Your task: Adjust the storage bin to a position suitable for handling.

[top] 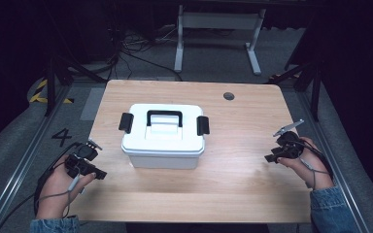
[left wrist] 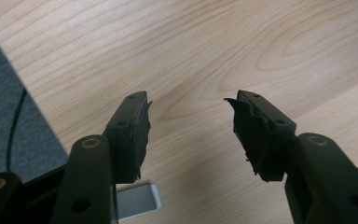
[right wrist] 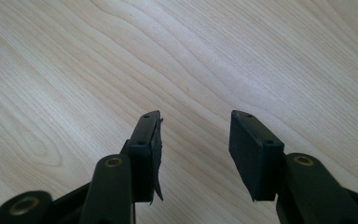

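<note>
White lidded storage box (top: 163, 136) with black handle and two black side latches sits mid-table (top: 243, 189), between the two grippers and well apart from both; left gripper (left wrist: 189, 109) jaws spread over bare wood, nothing between; right gripper (right wrist: 195, 126) jaws likewise spread, pads clear of everything.

Denim sleeves, blue, at both wrists. Left gripper (top: 98, 174): black body, grey cable trailing from it, small grey plate on top. Right gripper (top: 268, 158): black, grey three-cornered plate on top, grey cable. Fingers (left wrist: 129, 135): black, flat, ragged dark pad lining, small screws; brass-coloured rivets at pivots of arms behind.
</note>
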Tool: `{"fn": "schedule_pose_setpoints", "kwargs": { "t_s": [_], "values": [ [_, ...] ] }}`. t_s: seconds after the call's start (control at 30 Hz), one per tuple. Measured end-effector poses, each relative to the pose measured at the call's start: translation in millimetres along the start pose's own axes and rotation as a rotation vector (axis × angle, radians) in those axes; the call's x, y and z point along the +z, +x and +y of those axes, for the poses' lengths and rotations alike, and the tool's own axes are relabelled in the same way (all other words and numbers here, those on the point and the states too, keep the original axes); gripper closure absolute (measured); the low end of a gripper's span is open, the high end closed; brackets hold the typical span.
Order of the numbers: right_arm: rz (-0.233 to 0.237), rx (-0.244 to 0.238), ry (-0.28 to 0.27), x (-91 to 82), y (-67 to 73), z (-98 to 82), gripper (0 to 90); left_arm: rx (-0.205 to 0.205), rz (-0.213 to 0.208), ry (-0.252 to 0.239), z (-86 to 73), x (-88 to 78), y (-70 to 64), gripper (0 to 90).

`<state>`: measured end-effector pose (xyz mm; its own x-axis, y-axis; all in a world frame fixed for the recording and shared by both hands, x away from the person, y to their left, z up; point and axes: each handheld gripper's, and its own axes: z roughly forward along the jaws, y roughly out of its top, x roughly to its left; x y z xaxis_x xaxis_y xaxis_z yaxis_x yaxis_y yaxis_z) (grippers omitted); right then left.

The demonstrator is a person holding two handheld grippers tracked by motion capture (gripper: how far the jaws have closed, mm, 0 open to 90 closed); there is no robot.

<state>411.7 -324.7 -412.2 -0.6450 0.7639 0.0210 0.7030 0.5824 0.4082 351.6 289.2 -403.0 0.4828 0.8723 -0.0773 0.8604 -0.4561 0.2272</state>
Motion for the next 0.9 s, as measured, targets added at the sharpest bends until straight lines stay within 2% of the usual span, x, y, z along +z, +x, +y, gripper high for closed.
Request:
{"fn": "schedule_pose_setpoints", "kwargs": {
  "t_s": [0.03, 0.07, 0.23, 0.27, 0.37, 0.47, 0.6, 0.7, 0.9],
  "values": [
    [0.001, 0.005, -0.002, 0.0, -0.5, -0.4, 54.3, -0.002, -0.015, -0.009, 0.1, -1.3, -0.8, 45.9],
    [0.0, 0.002, -0.002, 0.4, -0.8, -0.9, 53.7, -0.008, -0.015, -0.025, 0.4, -2.7, -1.6, 45.9],
    [0.007, -0.011, -0.026, 0.8, 3.7, -2.6, 52.6, -0.02, -0.008, -0.033, 1.8, -5.2, -0.4, 45.4],
    [0.026, -0.029, -0.034, 2.0, 7.0, -2.0, 52.0, -0.025, -0.013, -0.039, 1.2, -5.9, -0.3, 45.5],
    [0.042, -0.052, -0.048, 2.3, 9.1, 0.6, 51.8, -0.023, -0.017, -0.046, -0.2, -6.2, 0.1, 45.7],
    [0.063, -0.081, -0.083, 0.1, 12.2, 9.8, 50.8, -0.018, -0.014, -0.054, -3.9, -9.1, -1.3, 45.8],
    [0.075, -0.118, -0.089, -6.2, 14.9, 24.1, 50.8, -0.017, -0.056, -0.077, -9.6, -15.1, -5.7, 44.8],
    [0.087, -0.134, -0.11, -13.1, 15.8, 35.4, 50.5, -0.023, -0.046, -0.08, -14.1, -18.6, -7.2, 44.7],
    [0.096, -0.159, -0.146, -27.9, 18.4, 62.1, 50.5, -0.035, -0.051, -0.096, -24.7, -22.4, -6.1, 44.5]
  ]
}}
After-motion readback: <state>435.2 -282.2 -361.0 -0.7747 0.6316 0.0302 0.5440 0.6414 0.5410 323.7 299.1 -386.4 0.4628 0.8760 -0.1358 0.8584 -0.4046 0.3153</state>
